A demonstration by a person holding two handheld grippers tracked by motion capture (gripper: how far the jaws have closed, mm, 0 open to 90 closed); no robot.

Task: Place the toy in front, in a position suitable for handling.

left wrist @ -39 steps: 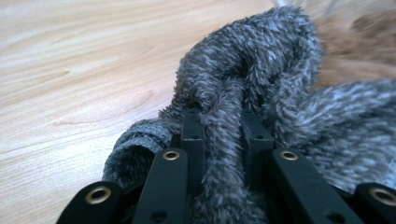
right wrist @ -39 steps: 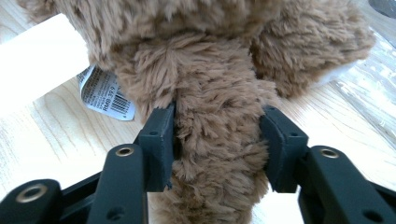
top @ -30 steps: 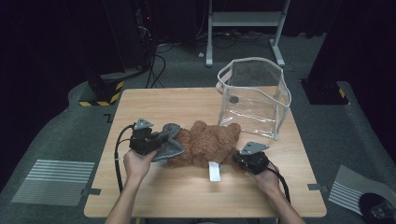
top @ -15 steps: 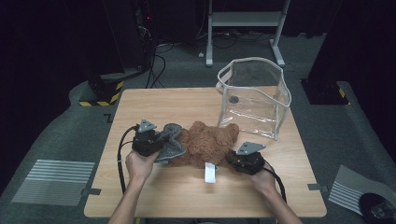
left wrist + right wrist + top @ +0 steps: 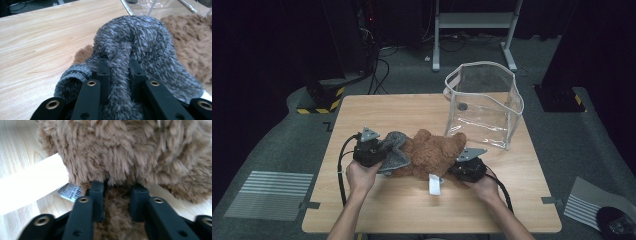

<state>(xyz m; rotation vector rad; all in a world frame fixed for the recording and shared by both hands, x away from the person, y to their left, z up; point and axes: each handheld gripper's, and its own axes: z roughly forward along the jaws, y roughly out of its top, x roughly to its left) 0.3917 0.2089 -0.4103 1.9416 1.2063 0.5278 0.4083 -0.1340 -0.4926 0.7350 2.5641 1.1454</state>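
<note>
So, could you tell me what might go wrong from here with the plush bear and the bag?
The left gripper pinches only a fold of the bear's grey garment, so lifting may stretch it or pull it off. The right gripper, whose jaws have just been closing, has brown fur between them and may slip. The clear bag stands close behind the plush bear; a swing could tip it.

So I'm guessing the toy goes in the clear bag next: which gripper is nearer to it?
Right. The right gripper sits just below the clear bag; the left gripper is across the teddy bear, clamping grey fabric.
</note>
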